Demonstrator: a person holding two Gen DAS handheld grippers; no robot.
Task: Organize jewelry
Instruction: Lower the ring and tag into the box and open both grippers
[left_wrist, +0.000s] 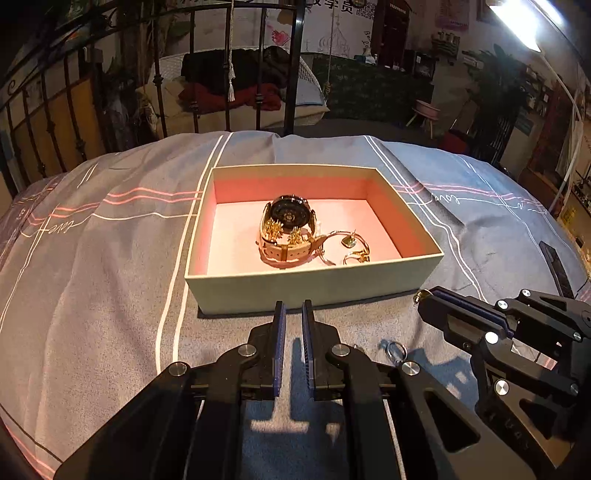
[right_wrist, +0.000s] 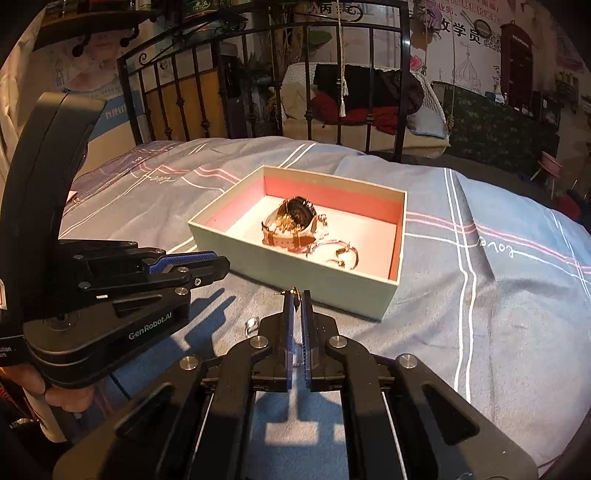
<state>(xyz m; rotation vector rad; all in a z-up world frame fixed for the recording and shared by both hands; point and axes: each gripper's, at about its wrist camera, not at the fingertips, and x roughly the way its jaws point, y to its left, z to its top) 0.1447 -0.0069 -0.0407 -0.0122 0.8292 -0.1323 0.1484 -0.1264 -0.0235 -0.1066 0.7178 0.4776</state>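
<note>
Bedspread (left_wrist: 110, 258), grey-blue with white and pink stripes, lies under everything I work over. My left hand-held gripper (left_wrist: 292, 308) hovers just short of the near wall of the open box (left_wrist: 280, 286), its blue pads a narrow gap apart with nothing between them. Inside the box, on the pink lining, the watch (left_wrist: 290, 216) with its dark face sits curled on its pale strap, gold earrings (left_wrist: 284, 232) resting against it, and just right of it lie a thin bangle (left_wrist: 343, 240) and a gold ring (left_wrist: 356, 256). On the bed near my left hand-held gripper's right side rests a small silver ring (left_wrist: 396, 350), apart from the box. Farther right, my right hand-held gripper (right_wrist: 298, 299) is pinched nearly closed on a small gold stud earring (right_wrist: 293, 294), held at the very tips above the bedspread, just in front of the box's near corner.
</note>
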